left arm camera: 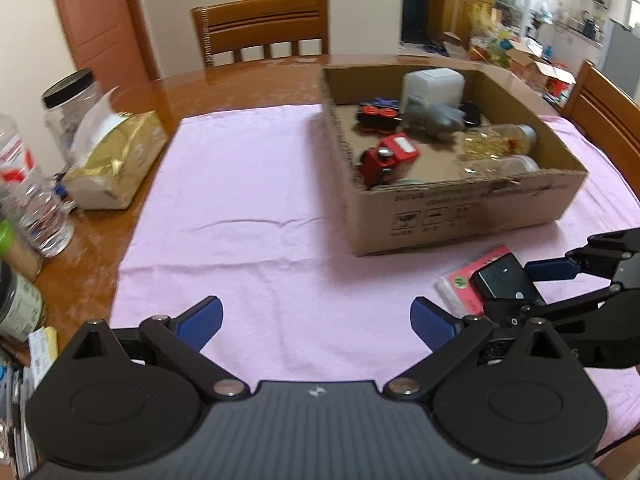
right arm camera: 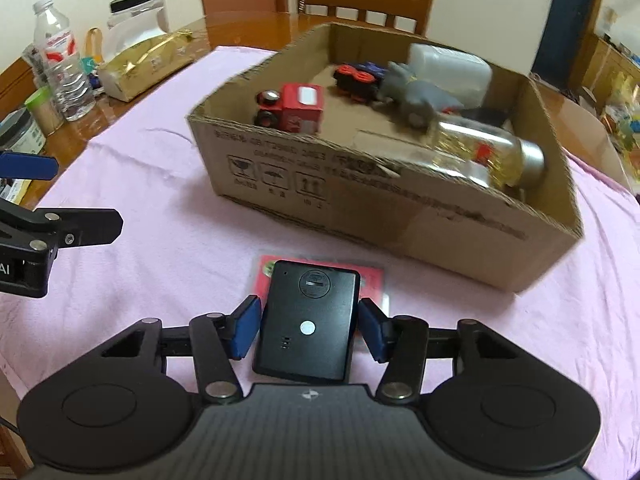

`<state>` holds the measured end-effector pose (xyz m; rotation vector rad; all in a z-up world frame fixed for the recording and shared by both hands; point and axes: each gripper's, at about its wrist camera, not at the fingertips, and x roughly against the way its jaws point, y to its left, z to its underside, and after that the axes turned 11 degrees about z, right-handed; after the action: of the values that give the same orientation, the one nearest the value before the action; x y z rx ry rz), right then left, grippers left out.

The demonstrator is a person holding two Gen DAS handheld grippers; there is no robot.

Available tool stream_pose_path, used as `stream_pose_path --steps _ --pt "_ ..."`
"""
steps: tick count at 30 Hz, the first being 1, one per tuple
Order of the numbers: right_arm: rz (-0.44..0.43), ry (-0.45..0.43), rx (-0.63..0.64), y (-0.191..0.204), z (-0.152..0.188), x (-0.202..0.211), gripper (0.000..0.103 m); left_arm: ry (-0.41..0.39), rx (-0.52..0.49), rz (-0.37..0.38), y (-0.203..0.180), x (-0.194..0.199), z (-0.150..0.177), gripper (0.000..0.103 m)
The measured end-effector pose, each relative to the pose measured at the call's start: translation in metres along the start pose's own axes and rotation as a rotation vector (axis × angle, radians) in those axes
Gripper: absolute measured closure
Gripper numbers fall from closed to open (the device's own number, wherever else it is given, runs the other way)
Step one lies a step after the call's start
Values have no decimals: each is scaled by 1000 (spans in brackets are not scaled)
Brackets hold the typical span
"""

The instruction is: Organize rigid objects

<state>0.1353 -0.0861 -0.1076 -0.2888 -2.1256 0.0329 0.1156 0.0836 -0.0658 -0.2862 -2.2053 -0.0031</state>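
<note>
On the pink cloth (right arm camera: 168,184), a shallow cardboard box (right arm camera: 400,216) is set open-topped, with several things held inside it. A red toy vehicle (right arm camera: 296,110) is seen near the front left corner, and a dark toy with red wheels (right arm camera: 356,78) lies behind it. A grey animal figure (right arm camera: 416,98) is propped against a white plastic container (right arm camera: 452,72) at the back wall. 2 clear bottles lie on their sides by the right wall; the nearer-viewed bottle with gold contents (right arm camera: 488,152) is capped in silver, and the second (left arm camera: 504,166) is seen only in part. Printed on the box front are 3 handling symbols (right arm camera: 276,178) and lines of text, too blurred to be read.

A black rectangular device (right arm camera: 308,322) is gripped at its 2 long sides by the right gripper (right arm camera: 307,330), whose blue pads (right arm camera: 244,332) are pressed against it. Under and beyond the device, a pink packet (right arm camera: 370,280) lies on the cloth, just in front of the box; whether the device touches it cannot be told. The left gripper (left arm camera: 316,322) is held wide open over bare cloth, with nothing between its pads.

Beside the cloth, a gold tissue pack (left arm camera: 116,156), a black-lidded clear jar (left arm camera: 70,100) and a plastic water bottle (right arm camera: 60,60) with a red label are stood on the wooden table (left arm camera: 240,84).
</note>
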Motion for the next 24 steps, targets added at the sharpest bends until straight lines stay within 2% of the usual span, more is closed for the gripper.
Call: stream_pose_path --steps 13,16,18,20,24 --pt "161 41 -110 -70 28 -2 43 46 -126 86 -47 -28 -8 3" --pt "159 30 -89 -72 28 -5 33 50 -127 87 -51 -29 -8 3" --pt "163 14 -73 -67 25 -6 17 52 -121 83 -51 -29 -7 3" --pt "157 0 -51 -59 22 -9 15 56 -113 74 -50 -28 -6 3" --pt "93 4 -25 -44 17 -12 13 63 -98 60 -46 -27 -5 3"
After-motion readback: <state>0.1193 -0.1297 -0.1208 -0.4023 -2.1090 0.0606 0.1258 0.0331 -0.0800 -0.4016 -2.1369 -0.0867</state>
